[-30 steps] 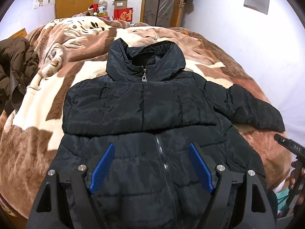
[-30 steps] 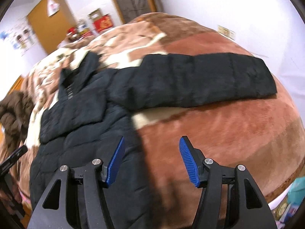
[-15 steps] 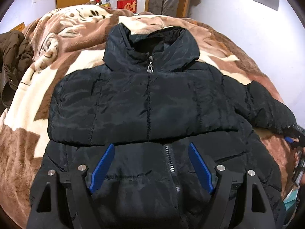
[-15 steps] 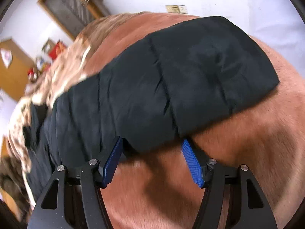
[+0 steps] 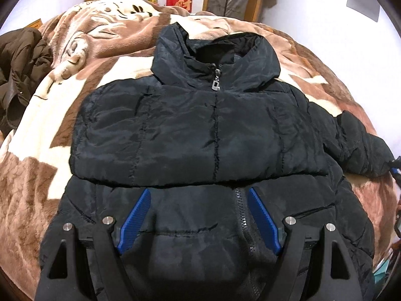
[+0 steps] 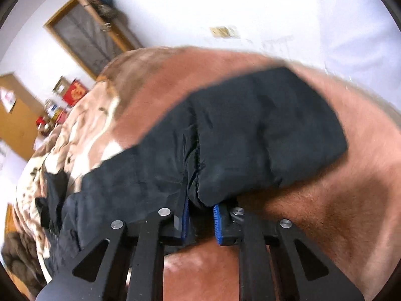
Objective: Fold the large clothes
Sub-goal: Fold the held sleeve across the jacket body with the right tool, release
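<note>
A black hooded puffer jacket (image 5: 200,130) lies zipped, front up, on the bed. One sleeve is folded flat across its chest. The other sleeve (image 5: 358,145) stretches out to the right. My left gripper (image 5: 199,190) hovers open over the jacket's lower front, next to the zipper, with nothing between its blue pads. In the right wrist view the outstretched sleeve (image 6: 263,130) fills the middle. My right gripper (image 6: 200,204) is closing its jaws on the sleeve's near edge, and the fabric bunches between the pads. Its tip also shows as the right gripper (image 5: 394,165) at the sleeve's cuff end.
A brown and cream plush blanket (image 5: 50,130) covers the bed. A brown coat (image 5: 17,70) is heaped at the left edge. A white wall (image 6: 250,5) stands close behind the sleeve. Boxes (image 5: 179,0) and a wardrobe sit beyond the bed's far end.
My right gripper moved onto the outstretched sleeve and went from wide open to pinched on its near edge, which crumpled. My left gripper came lower and closer over the jacket, still open.
</note>
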